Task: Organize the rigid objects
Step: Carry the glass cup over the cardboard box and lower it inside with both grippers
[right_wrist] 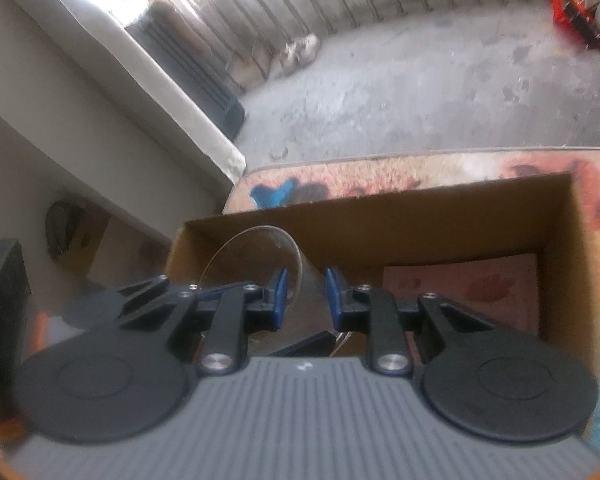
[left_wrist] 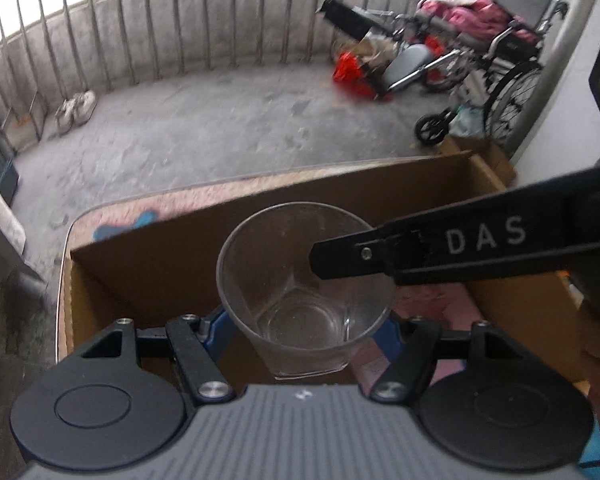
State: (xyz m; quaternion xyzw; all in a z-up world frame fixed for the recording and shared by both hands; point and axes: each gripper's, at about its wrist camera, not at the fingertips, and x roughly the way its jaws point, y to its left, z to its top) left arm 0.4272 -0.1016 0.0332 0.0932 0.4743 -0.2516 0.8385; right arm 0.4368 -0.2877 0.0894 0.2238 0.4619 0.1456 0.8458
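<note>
Left gripper (left_wrist: 306, 320) holds a clear glass tumbler (left_wrist: 304, 288) between its blue pads (left_wrist: 214, 326), jaws spread about the tumbler's width, above the open cardboard box (left_wrist: 148, 264) ahead of it. Right gripper (right_wrist: 306, 292), jaws narrow, pinches the tumbler's rim from that side; whether its pads truly press is hard to tell. Judging by this, the tumbler is nearly boxed but not yet set down. Inside the box only a pinkish flat card (right_wrist: 460, 292) shows. "DAS" is printed white on the right gripper's finger (left_wrist: 486, 236).
</note>
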